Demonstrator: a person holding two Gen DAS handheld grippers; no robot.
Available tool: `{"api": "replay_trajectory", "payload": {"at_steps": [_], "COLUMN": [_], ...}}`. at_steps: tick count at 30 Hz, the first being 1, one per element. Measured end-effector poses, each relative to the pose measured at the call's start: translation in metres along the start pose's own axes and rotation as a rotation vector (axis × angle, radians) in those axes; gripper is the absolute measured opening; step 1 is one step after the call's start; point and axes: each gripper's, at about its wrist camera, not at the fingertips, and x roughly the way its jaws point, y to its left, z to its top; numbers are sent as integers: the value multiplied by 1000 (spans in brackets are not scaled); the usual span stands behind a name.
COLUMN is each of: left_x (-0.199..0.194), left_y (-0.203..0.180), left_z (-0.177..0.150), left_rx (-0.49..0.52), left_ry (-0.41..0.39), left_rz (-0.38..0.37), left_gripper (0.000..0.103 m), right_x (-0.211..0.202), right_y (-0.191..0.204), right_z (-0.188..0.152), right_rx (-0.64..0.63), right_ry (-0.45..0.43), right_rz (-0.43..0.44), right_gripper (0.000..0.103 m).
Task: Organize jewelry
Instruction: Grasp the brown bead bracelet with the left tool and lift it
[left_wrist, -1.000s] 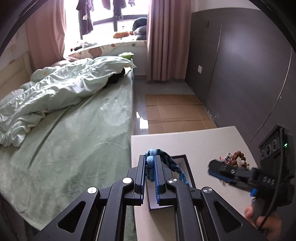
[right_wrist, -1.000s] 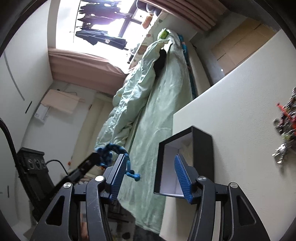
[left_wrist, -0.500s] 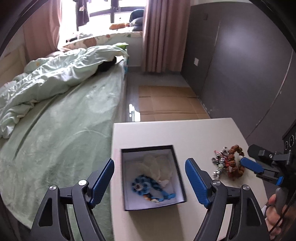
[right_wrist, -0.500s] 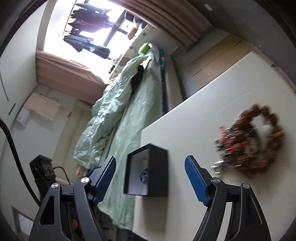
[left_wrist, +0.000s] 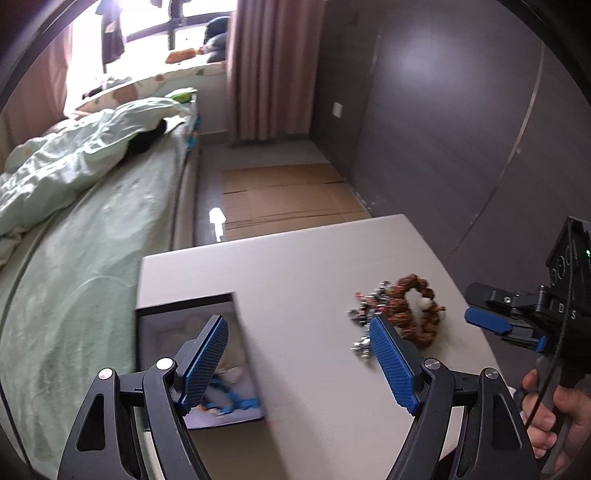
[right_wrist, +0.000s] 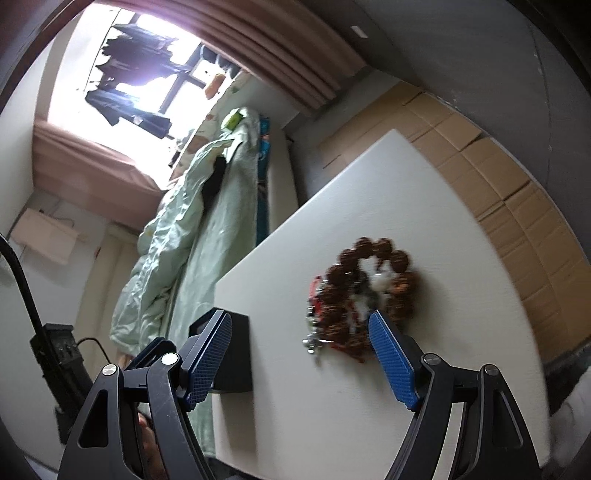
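A black jewelry box (left_wrist: 155, 314) with a white lining sits at the table's left edge; a blue bracelet (left_wrist: 229, 398) lies inside it. A pile of jewelry with a brown bead bracelet (left_wrist: 413, 314) and silver and red charms lies on the white table to the right. My left gripper (left_wrist: 299, 358) is open and empty above the table between box and pile. My right gripper (right_wrist: 299, 362) is open and empty, near the brown bead bracelet (right_wrist: 369, 291); the box (right_wrist: 236, 354) is at its left finger. The right gripper also shows in the left wrist view (left_wrist: 495, 325).
The white table (left_wrist: 295, 266) stands beside a bed with green bedding (left_wrist: 74, 240). Cardboard sheets (left_wrist: 288, 195) lie on the floor beyond the table. A dark wall (left_wrist: 443, 110) runs along the right.
My left gripper opened and dropped the blue bracelet into the box, then swung right toward the pile. My right gripper moved from the box over to the brown bead bracelet.
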Motion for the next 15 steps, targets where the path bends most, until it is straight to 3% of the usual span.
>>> {"api": "replay_trajectory", "payload": {"at_steps": [8,15], "left_x": [20,51], "left_y": [-36,-60], "left_z": [8,17], "left_rx": [58,100], "left_ry": [20,95], "left_rz": [-72,-132], "left_gripper": [80,62], "right_x": [-17,-33], "right_y": [-21,-36], "right_z": [7,12], "right_rx": [45,96], "right_ry": [-33,-88], "right_rz": [-25,-48], "right_gripper": [77,77]}}
